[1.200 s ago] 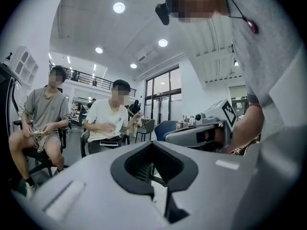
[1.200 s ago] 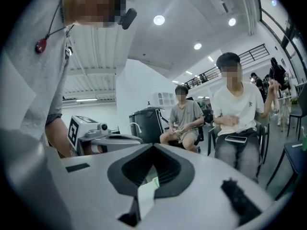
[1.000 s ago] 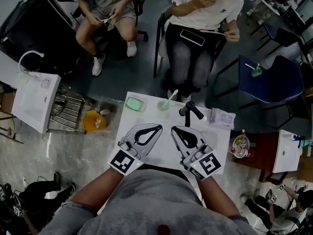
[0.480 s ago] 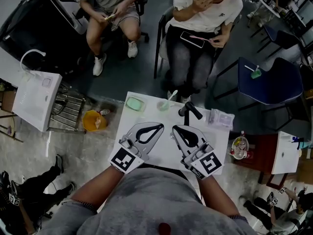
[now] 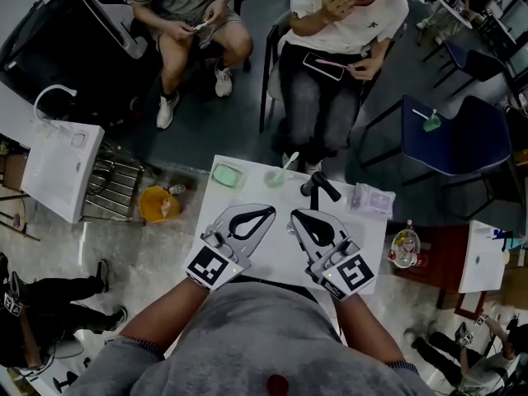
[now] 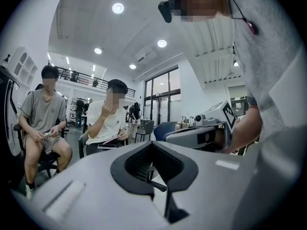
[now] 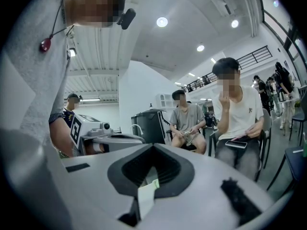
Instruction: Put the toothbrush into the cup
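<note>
Head view, nearest: the person's forearms reach over the near edge of the white worktop [image 5: 276,256], one tool in each hand.
Near left: the left tool [image 5: 270,213] is over the near half of the worktop, its jaws closed tip to tip with nothing in them.
Near right: the right tool [image 5: 295,216] is just beside it, jaws narrow and tips together. A pale strip shows in the slot between them; I cannot tell what it is.
Past the tips: the pale green cup [image 5: 275,178] stands at the far edge, apart from both tools.
In the cup: the toothbrush [image 5: 288,162], a pale stick leaning over the rim; too small to show bristles.
Around it: a green dish [image 5: 225,175] to the left, a black object [image 5: 322,186] just right and ahead of the right tool, and a clear packet [image 5: 373,198] at the far right corner.
Floor beyond: a yellow bucket [image 5: 158,205] and two seated people [image 5: 342,23].
Since a second ago: tools, cup and toothbrush have kept their places; only the seated people's hands have shifted.
</note>
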